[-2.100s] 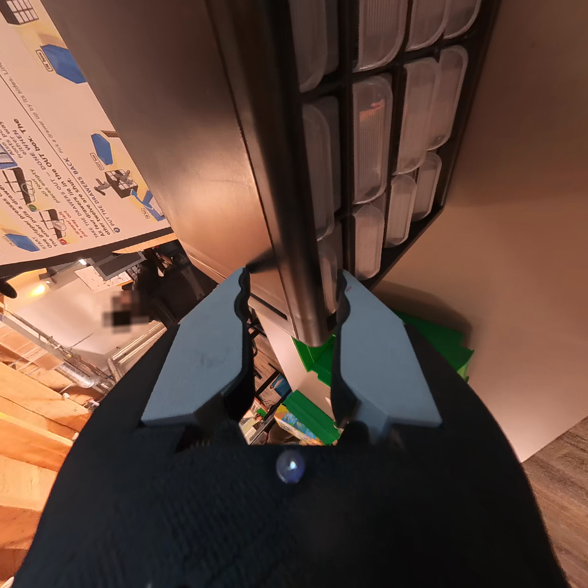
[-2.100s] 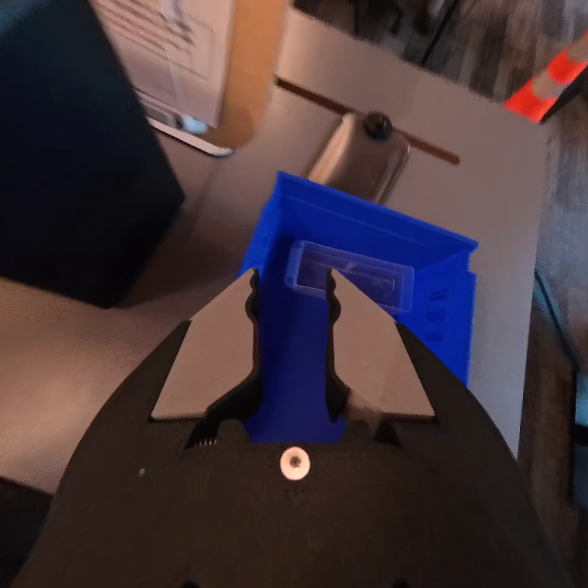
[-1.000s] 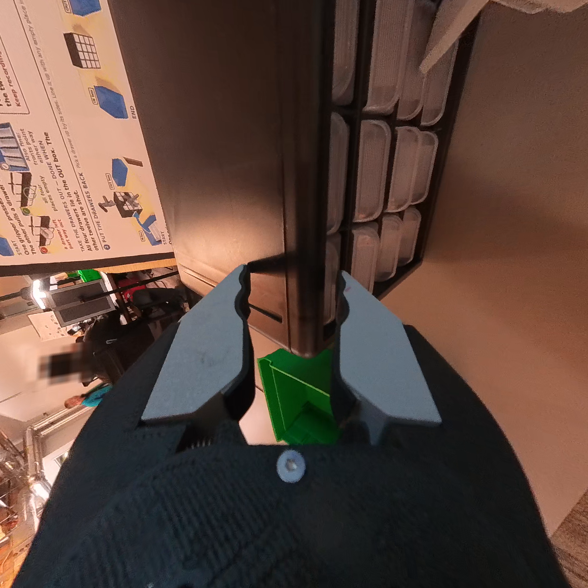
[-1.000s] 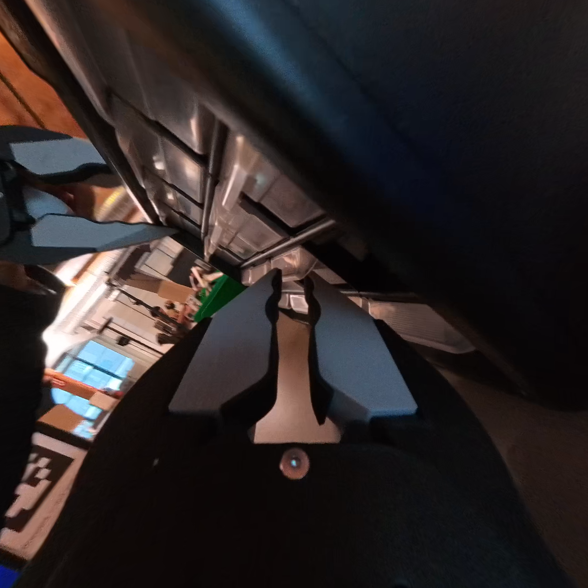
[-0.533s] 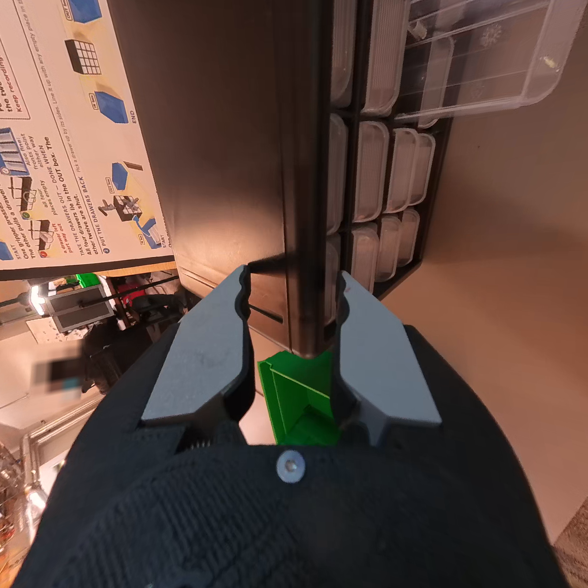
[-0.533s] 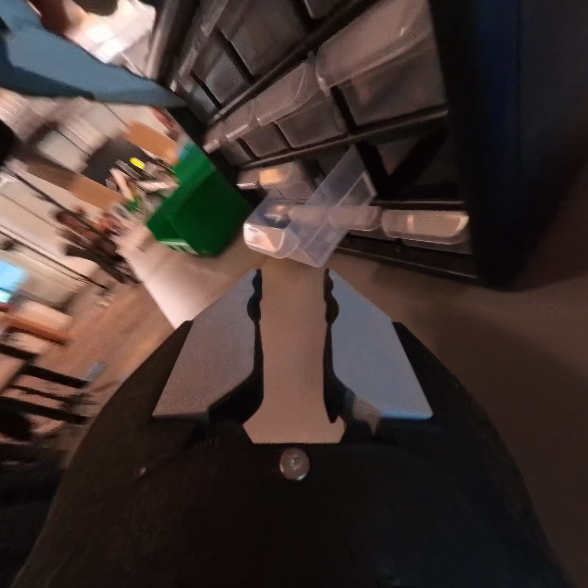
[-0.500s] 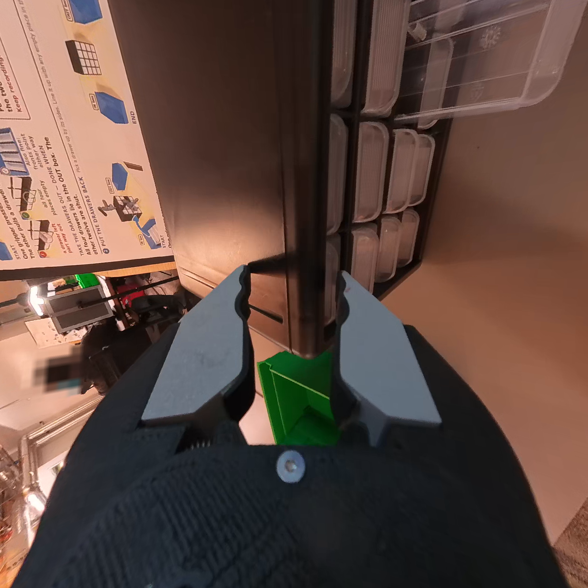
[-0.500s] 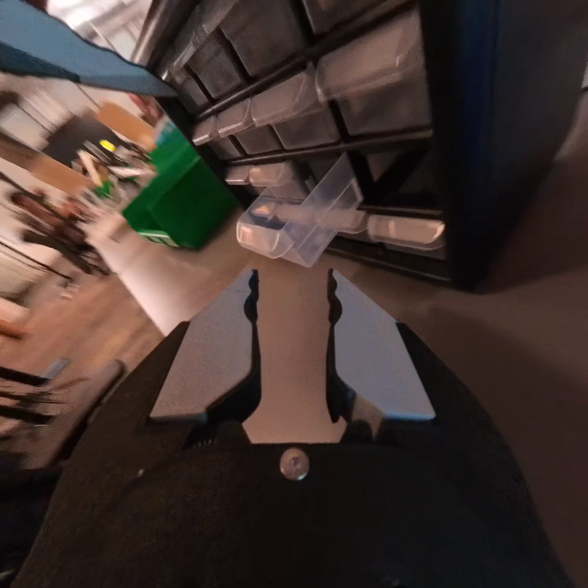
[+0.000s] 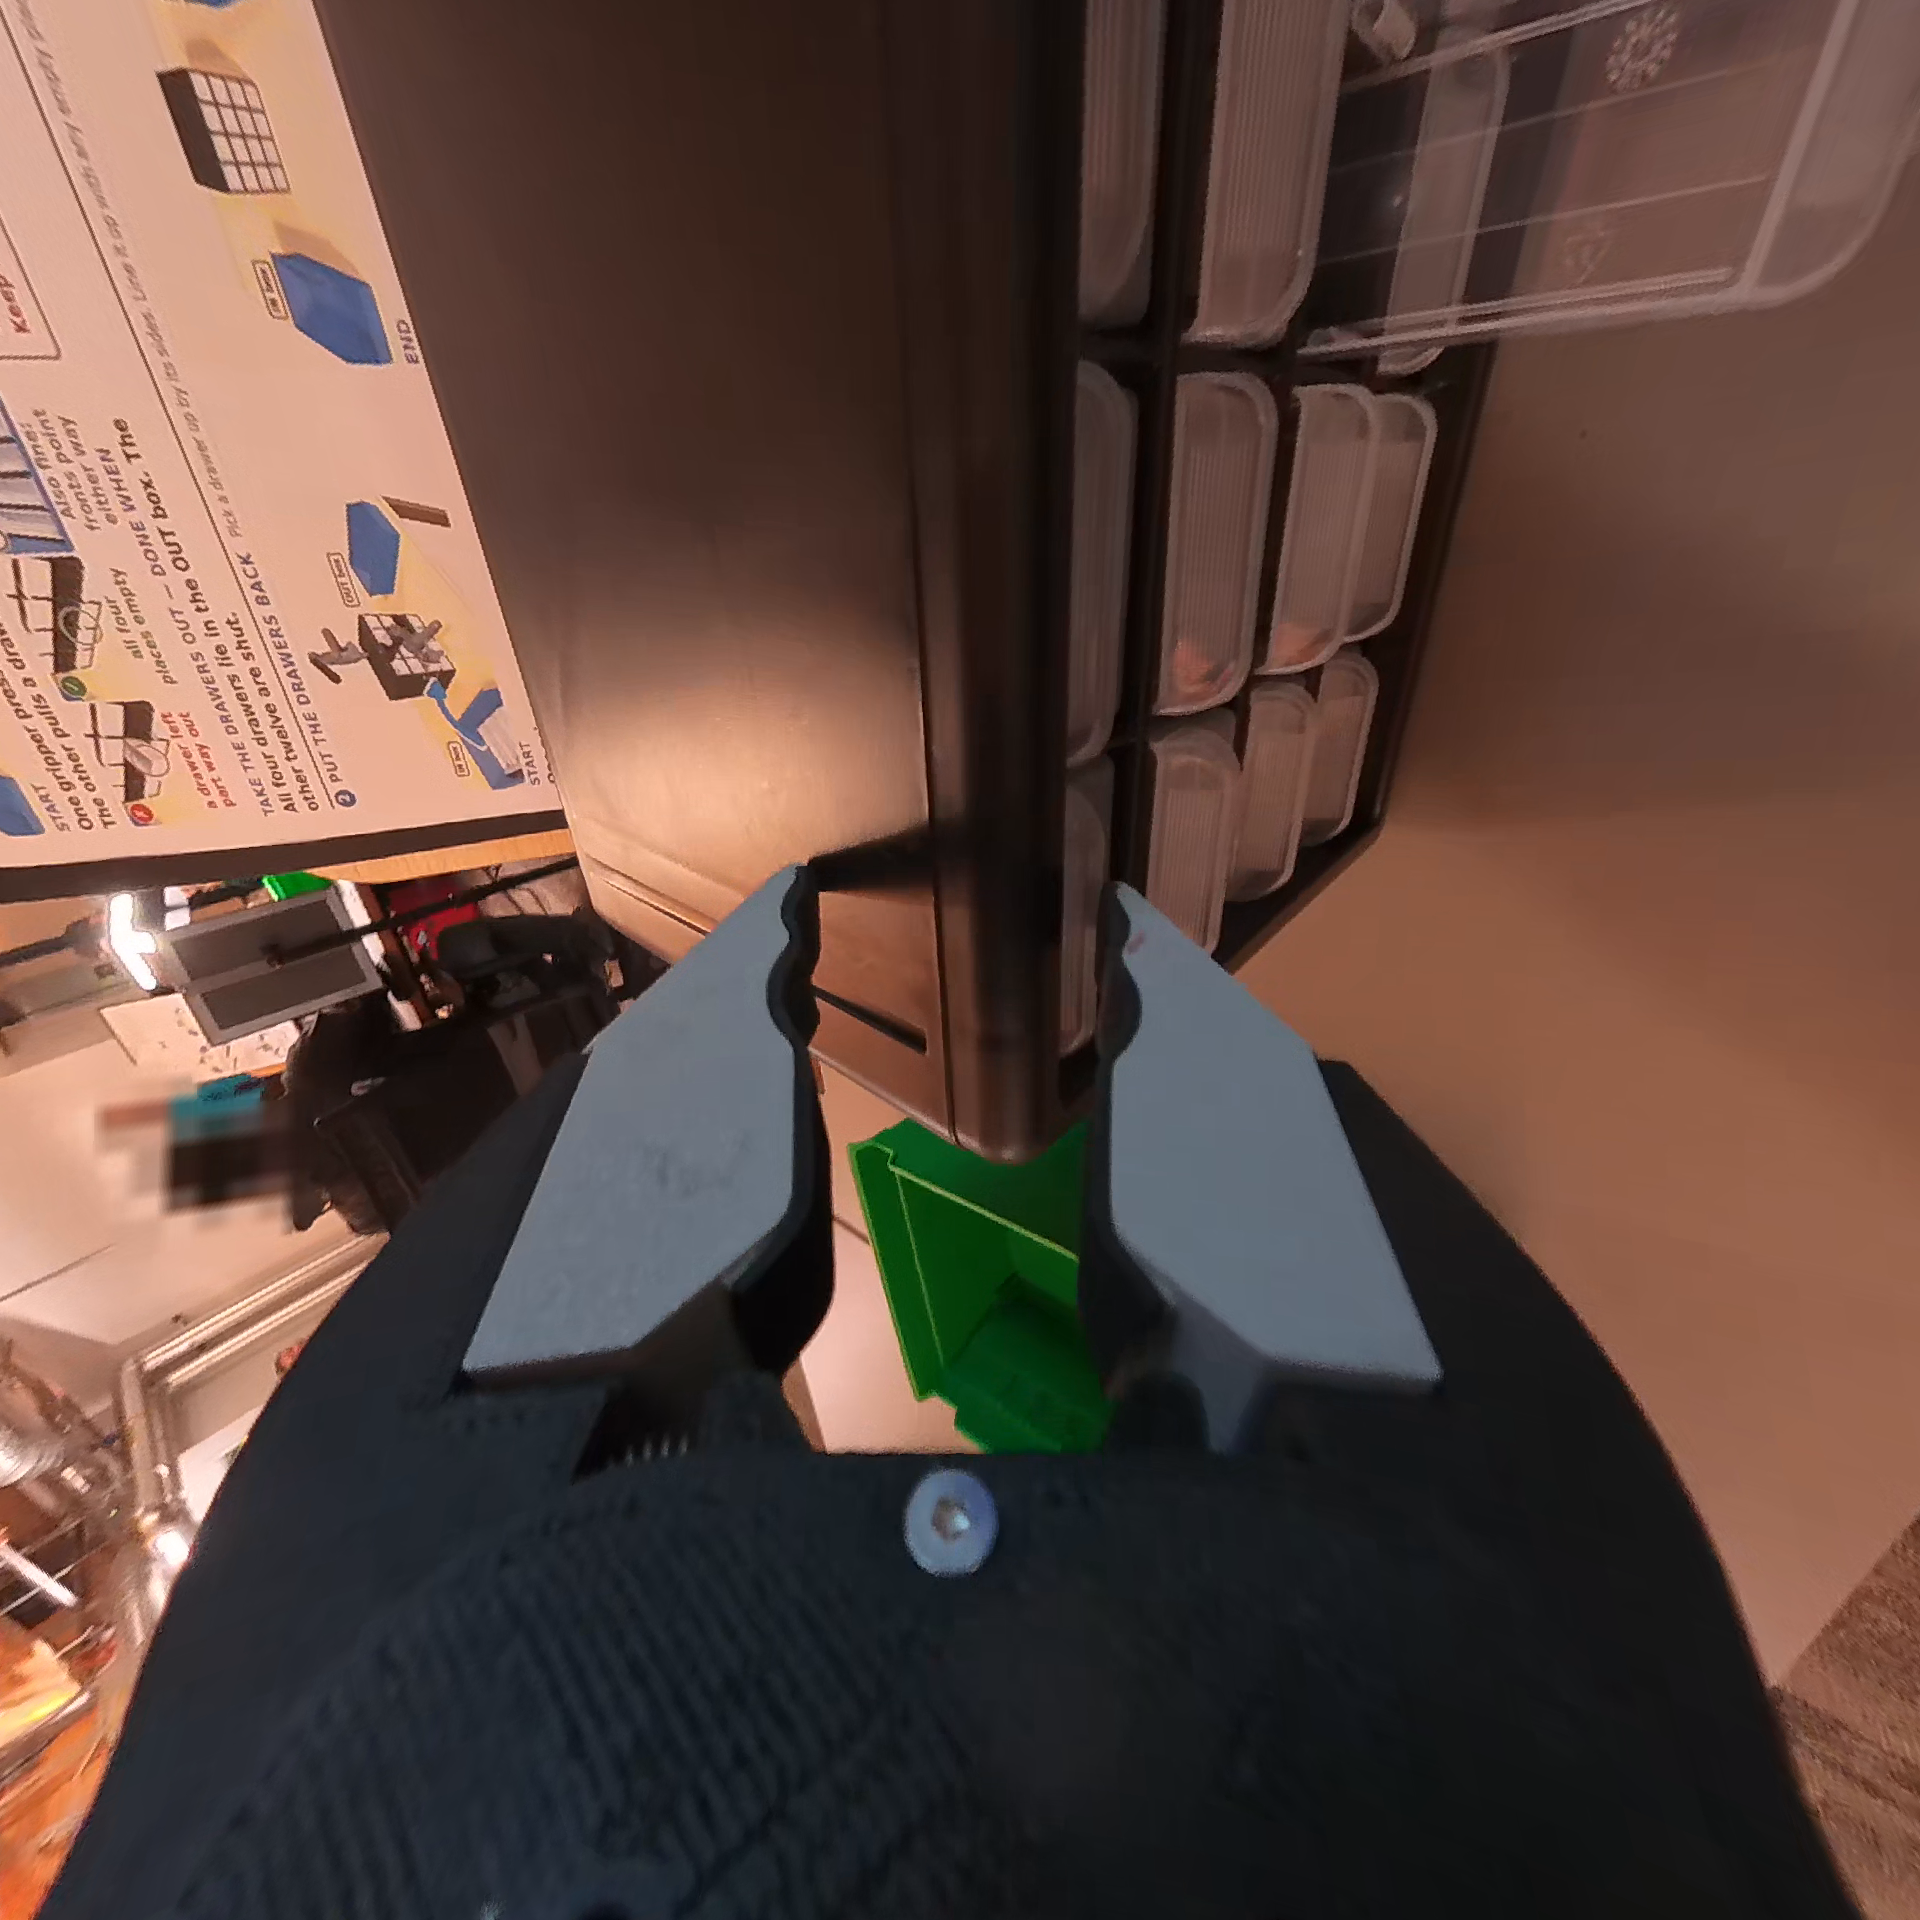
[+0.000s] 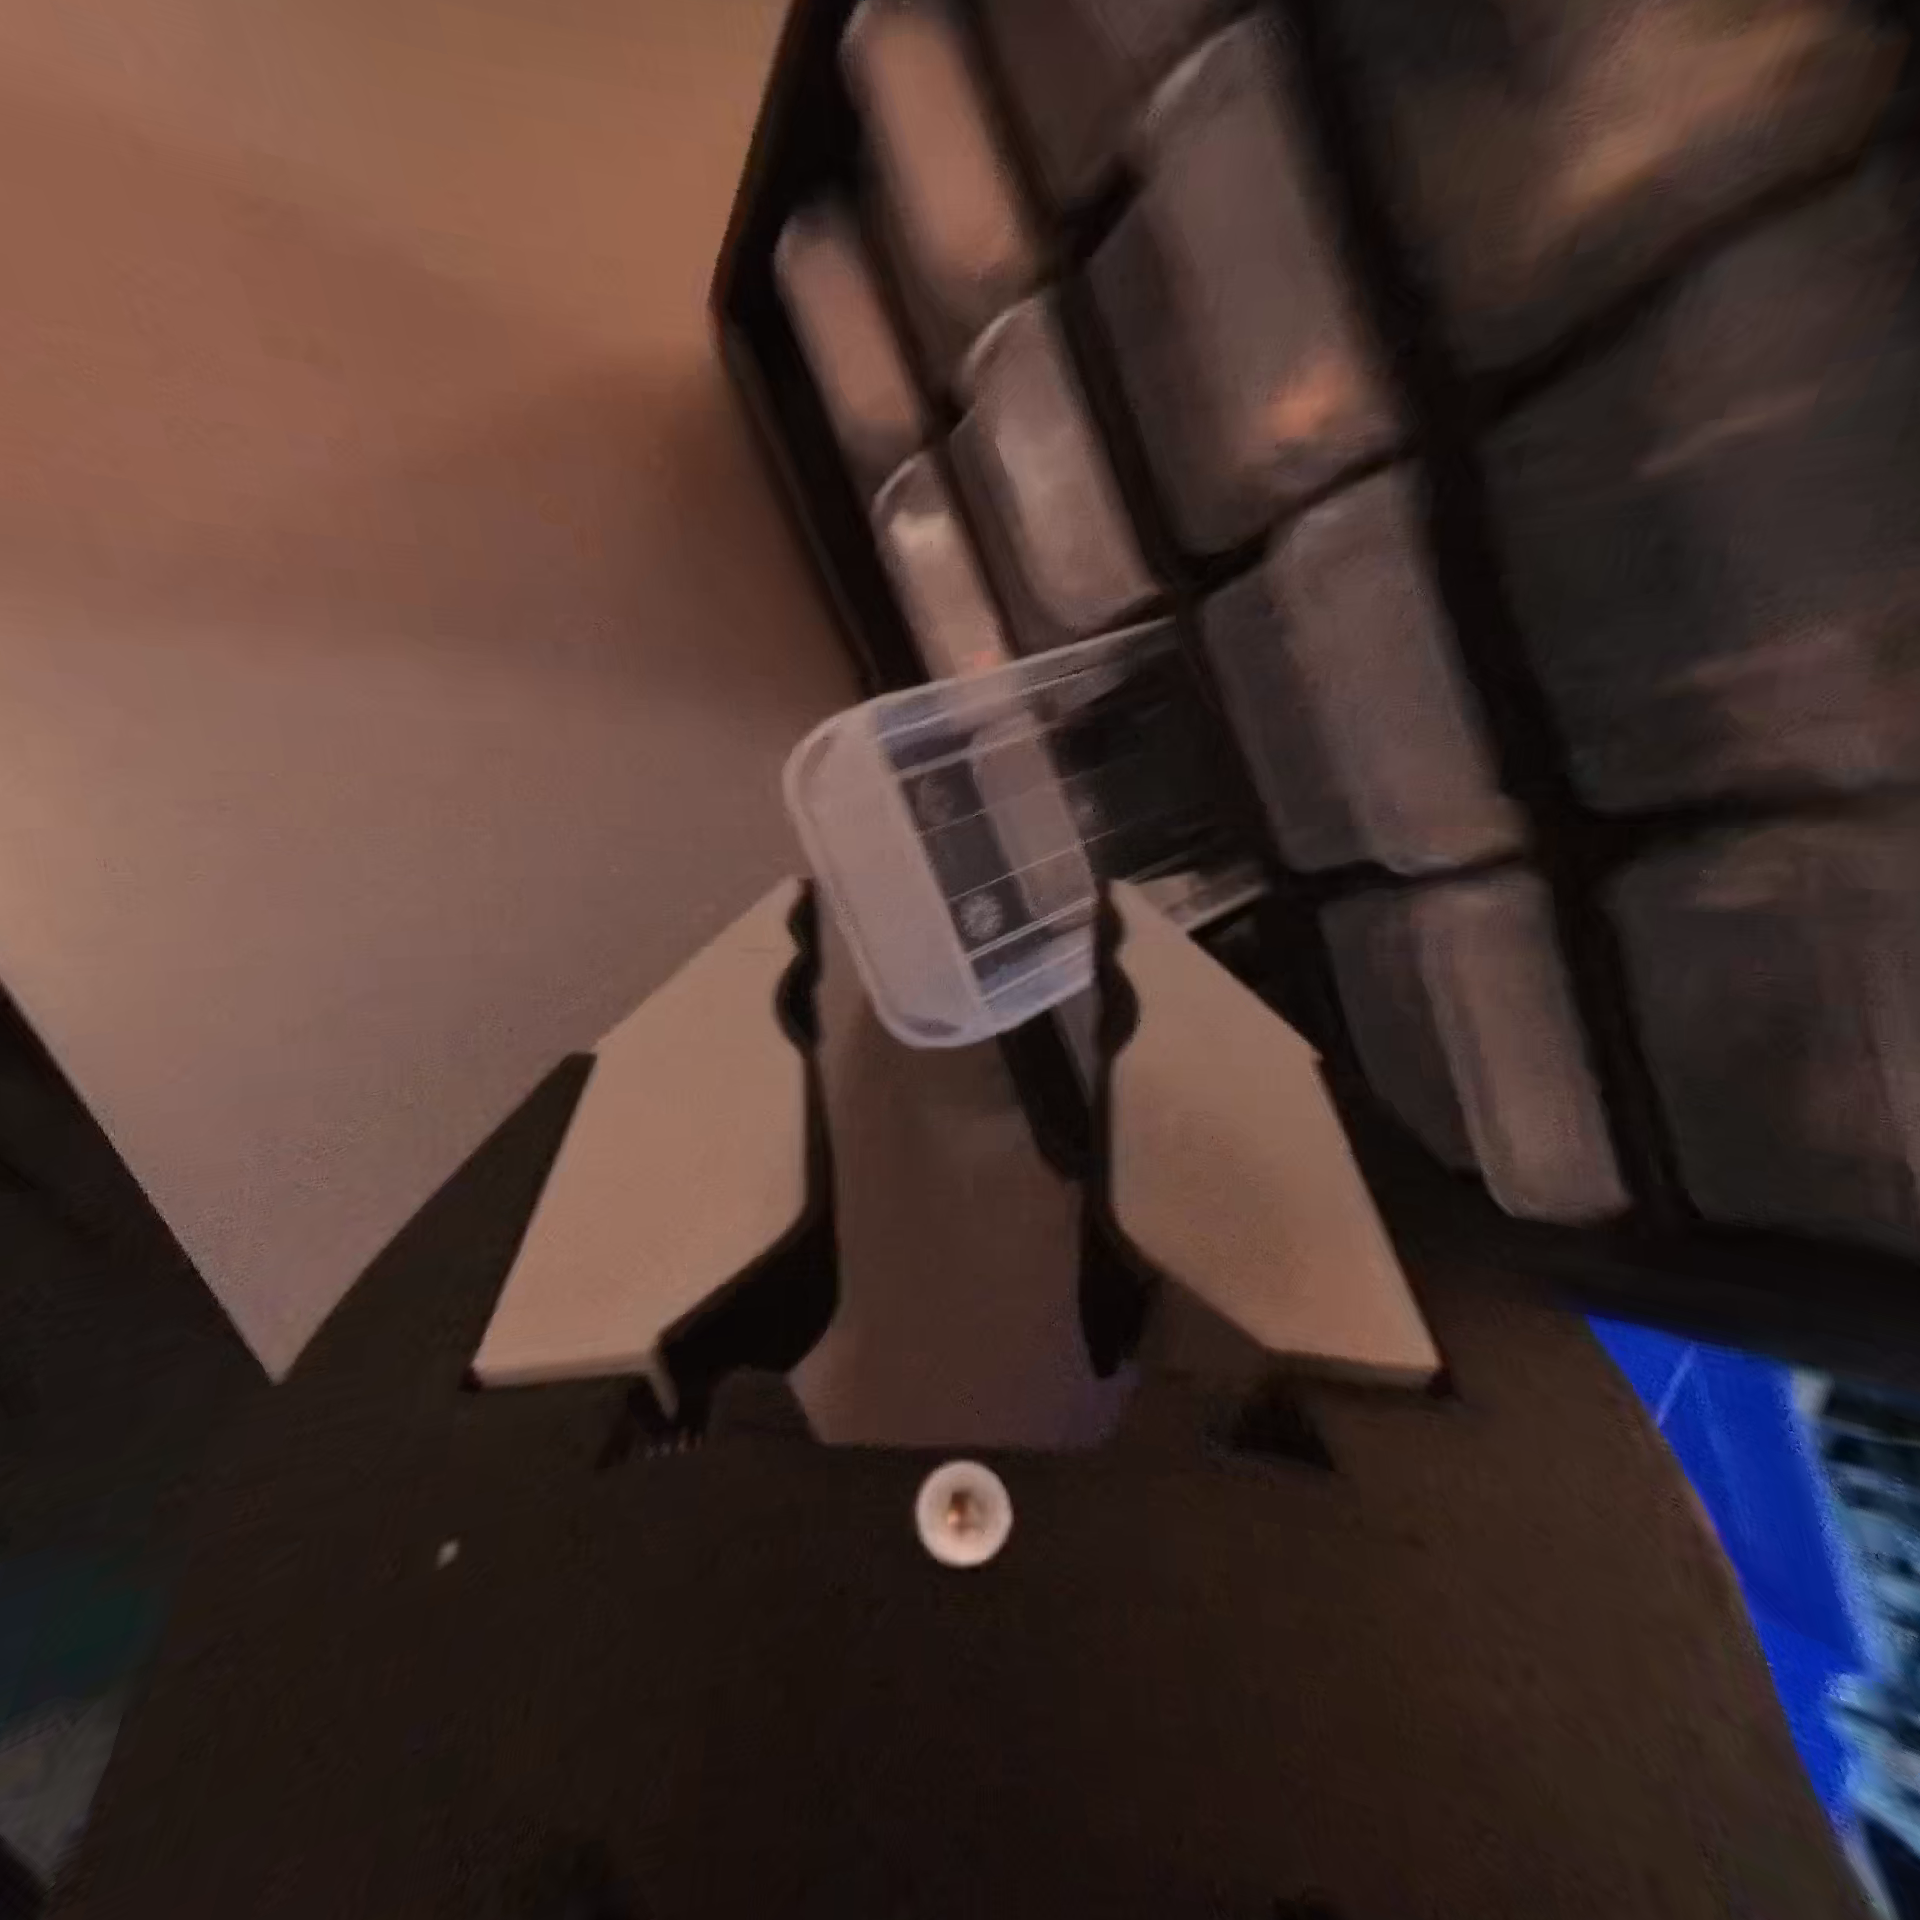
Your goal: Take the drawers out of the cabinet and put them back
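The black cabinet (image 9: 727, 416) holds rows of clear plastic drawers (image 9: 1216, 540). My left gripper (image 9: 956, 935) is open and straddles the cabinet's front corner edge, one finger on the side panel and one on the drawer face. One clear drawer (image 9: 1558, 177) sticks out of the cabinet at the top right. In the blurred right wrist view this drawer (image 10: 935, 862) juts out of the cabinet (image 10: 1558, 520). Its front end lies just at the tips of my open right gripper (image 10: 956, 925), tilted across the gap. I cannot tell whether the fingers touch it.
A green bin (image 9: 977, 1278) stands beyond the cabinet's corner on the tan table (image 9: 1610, 1143). An instruction poster (image 9: 208, 468) stands behind the cabinet. A blue bin (image 10: 1766, 1558) shows at the right edge of the right wrist view. A room with people lies beyond.
My right gripper left the blue bin, swung to the cabinet and closed in on the drawer, which now sticks out. My left gripper stays on the cabinet corner.
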`<state>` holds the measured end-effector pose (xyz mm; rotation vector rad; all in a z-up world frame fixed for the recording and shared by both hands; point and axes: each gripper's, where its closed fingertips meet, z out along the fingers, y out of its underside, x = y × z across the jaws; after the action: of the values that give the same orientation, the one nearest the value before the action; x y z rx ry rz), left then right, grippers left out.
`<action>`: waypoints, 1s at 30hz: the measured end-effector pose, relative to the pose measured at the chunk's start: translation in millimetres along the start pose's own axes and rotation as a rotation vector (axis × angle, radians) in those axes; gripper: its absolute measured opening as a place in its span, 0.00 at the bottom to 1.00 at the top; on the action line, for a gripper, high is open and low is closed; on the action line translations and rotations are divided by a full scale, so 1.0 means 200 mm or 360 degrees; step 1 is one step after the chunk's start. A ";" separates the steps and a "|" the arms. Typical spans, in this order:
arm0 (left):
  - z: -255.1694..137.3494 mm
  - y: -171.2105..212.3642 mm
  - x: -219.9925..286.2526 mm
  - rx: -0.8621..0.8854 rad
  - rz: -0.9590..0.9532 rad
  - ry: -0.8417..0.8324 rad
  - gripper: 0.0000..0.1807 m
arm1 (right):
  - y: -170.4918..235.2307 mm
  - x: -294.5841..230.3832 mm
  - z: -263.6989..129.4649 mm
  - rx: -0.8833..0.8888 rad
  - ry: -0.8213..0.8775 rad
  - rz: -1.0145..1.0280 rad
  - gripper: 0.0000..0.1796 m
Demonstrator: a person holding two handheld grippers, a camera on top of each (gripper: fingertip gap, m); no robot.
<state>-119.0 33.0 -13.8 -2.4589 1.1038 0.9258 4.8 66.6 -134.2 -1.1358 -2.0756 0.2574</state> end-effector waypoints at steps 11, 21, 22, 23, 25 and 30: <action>0.00 0.00 0.00 0.0008 -0.0008 -0.0010 0.29 | 0.07 -0.21 -0.08 -0.0372 -0.0227 -0.0373 0.08; 0.00 0.00 0.00 0.0038 -0.0025 -0.0015 0.29 | -0.05 -0.54 -0.46 -0.0158 -0.0827 -0.0284 0.07; 0.00 0.00 0.00 0.0038 -0.0025 -0.0018 0.29 | -0.05 -0.51 -0.48 -0.0139 -0.0786 -0.0268 0.07; 0.00 0.00 0.00 0.0039 -0.0025 -0.0019 0.29 | -0.04 -0.48 -0.51 -0.0124 -0.0754 -0.0237 0.07; 0.00 0.00 0.00 0.0044 -0.0023 -0.0019 0.29 | -0.02 -0.43 -0.59 -0.0071 -0.0737 -0.0152 0.07; 0.00 0.00 0.00 0.0095 -0.0041 -0.0012 0.29 | 0.13 -0.05 -0.79 0.0007 -0.0340 0.0127 0.07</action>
<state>-118.4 33.5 -14.0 -2.4141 1.0791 0.8813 133.2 46.7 -41.7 -1.2359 -2.2149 0.4386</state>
